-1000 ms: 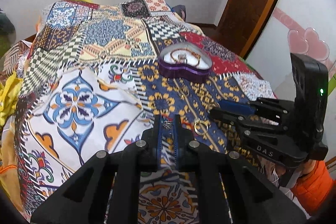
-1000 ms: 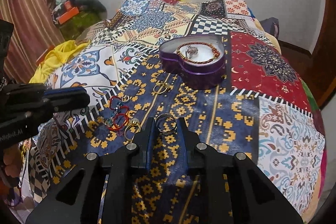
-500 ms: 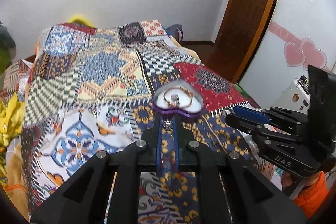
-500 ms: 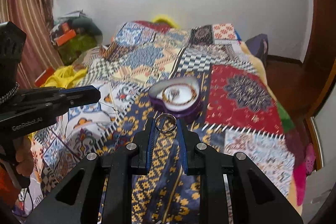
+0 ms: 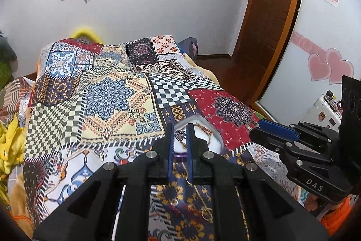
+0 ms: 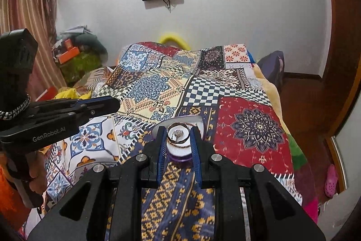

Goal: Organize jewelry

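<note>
The right gripper (image 6: 178,136) clamps a ring (image 6: 178,134) across its band, above the heart box (image 6: 199,122) on the bed (image 6: 248,119). The left gripper (image 5: 180,136) pinches a small silver piece (image 5: 180,134). Both are light, stiff and slippery; grip across the band. At 6 o'clock, only the left view shows loose rings (image 5: 206,215) lying on the bed.

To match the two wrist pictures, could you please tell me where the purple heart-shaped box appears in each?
Left wrist: heart-shaped box at lower centre, partly hidden behind the left tongs.
Right wrist: box at lower centre, behind the right tongs.
Shared landmark: the red quilt patch beside it.
</note>
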Motion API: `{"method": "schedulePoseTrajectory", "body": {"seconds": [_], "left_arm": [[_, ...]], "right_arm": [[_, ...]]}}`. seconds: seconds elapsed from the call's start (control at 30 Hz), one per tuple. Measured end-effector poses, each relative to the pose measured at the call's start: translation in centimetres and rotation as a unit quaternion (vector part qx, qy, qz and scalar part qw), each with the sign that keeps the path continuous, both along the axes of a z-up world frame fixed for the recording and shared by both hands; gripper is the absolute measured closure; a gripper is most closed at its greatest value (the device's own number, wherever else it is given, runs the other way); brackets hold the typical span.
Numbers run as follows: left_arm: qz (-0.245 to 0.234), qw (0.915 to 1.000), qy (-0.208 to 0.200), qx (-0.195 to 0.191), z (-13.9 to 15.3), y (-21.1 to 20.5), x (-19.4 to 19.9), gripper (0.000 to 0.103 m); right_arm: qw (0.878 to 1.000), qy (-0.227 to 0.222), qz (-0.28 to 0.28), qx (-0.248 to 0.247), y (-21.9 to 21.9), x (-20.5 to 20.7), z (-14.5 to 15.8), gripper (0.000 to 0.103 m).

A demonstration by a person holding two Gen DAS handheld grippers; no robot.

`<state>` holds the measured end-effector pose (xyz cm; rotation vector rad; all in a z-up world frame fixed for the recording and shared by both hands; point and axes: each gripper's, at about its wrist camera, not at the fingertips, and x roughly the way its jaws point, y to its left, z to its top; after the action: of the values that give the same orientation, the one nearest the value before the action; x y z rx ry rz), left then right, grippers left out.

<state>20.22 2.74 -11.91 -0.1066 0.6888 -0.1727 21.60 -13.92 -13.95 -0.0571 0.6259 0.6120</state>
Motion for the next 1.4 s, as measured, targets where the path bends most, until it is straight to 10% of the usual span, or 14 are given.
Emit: {"method": "schedulePoseTrajectory", "body": {"seconds": [1.4], "left_arm": [[-0.026, 0.9965, 0.078, 0.010, -6.0, -0.5, 6.7, 0.094]], "right_arm": [[0.995, 0.066, 0.028, -0.074, 3.5, 5.4, -4.7, 0.083]]}}
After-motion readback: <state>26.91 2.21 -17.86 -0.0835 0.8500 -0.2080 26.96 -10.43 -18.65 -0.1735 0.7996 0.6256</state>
